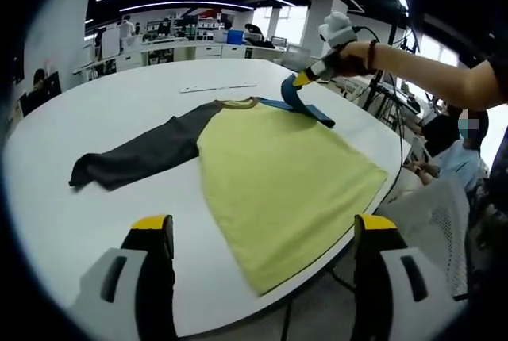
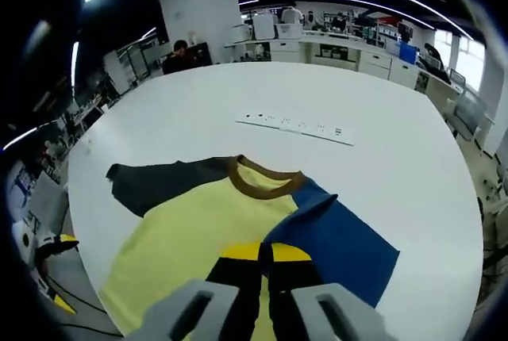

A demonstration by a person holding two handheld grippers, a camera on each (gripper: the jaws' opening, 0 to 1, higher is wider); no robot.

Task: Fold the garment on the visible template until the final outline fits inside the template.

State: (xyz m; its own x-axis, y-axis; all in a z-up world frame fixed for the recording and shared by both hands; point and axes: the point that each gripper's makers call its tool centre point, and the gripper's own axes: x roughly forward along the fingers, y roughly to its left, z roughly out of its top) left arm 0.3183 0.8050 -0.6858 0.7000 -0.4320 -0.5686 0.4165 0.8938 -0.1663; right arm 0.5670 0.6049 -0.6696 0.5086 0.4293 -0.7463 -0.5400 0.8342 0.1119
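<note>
Yellow garment [image 1: 278, 174]: flat on white table [image 1: 95, 119], hem at near edge, grey sleeve [image 1: 135, 159] spread sideways.
Blue sleeve [image 2: 341, 238]: lifted, pinched in right tool [image 2: 266, 258].
Left tool [image 1: 262, 234]: jaws apart, hovering off hem.
Fold direction: across body toward grey sleeve.

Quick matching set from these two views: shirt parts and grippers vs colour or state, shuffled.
Things:
1. long sleeve lying flat on the white table
2. sleeve lifted by the right gripper
3. ribbed collar of the shirt
4. left gripper

States:
A. blue
B. brown
C. open, hovering at the yellow shirt body's hem
D. dark grey

Pairs: 1-D, 2-A, 3-B, 4-C
</note>
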